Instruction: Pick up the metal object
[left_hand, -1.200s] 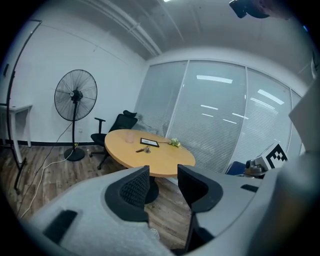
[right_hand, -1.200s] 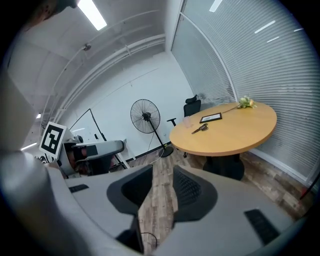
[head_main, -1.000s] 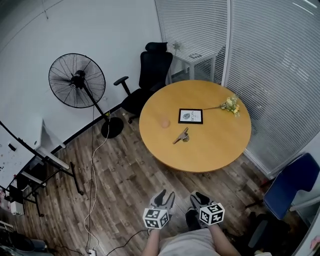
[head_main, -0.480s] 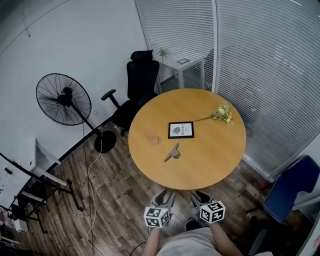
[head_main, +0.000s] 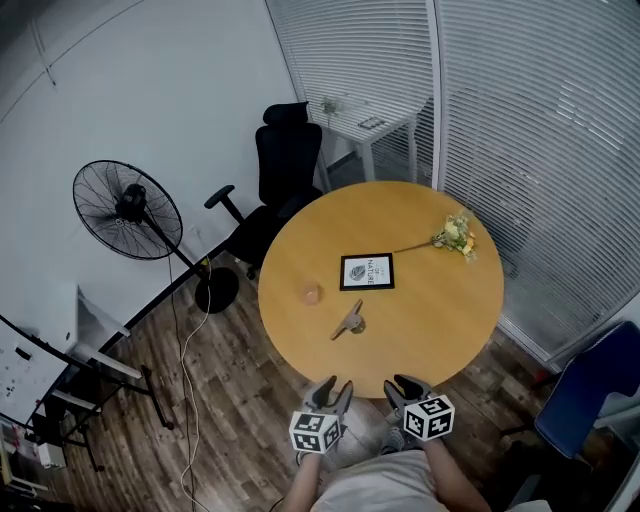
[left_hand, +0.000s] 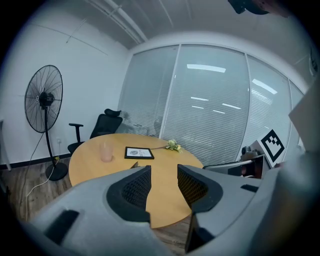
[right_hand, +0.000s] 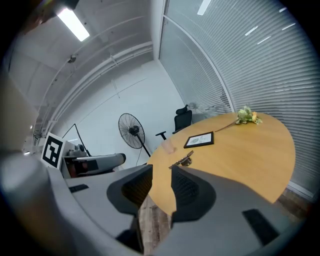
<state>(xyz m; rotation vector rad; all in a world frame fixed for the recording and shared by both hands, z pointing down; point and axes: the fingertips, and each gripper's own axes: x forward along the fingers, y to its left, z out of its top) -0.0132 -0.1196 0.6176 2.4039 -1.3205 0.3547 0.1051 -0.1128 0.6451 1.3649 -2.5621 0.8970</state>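
Observation:
The metal object (head_main: 350, 322), a small silvery clip-like piece, lies on the round wooden table (head_main: 440, 320), left of its middle and towards the near side. The right gripper view shows the metal object (right_hand: 184, 161) just beyond the jaws. My left gripper (head_main: 331, 393) hovers at the table's near edge, open, with nothing between its jaws. My right gripper (head_main: 405, 388) is beside it, also open with a narrower gap and empty. Both are well short of the object. In the left gripper view, the left gripper (left_hand: 164, 185) points across the table and its left jaw hides most of the object.
On the table are a pink cup (head_main: 312, 294), a black-framed picture (head_main: 367, 271) and a flower sprig (head_main: 457, 235). A standing fan (head_main: 125, 208), a black office chair (head_main: 280, 170) and a white side table (head_main: 365, 125) stand beyond. A blue chair (head_main: 590, 385) is at the right.
The table has come nearer in the head view. Both grippers now sit at its near edge instead of over the floor. Their jaws look unchanged.

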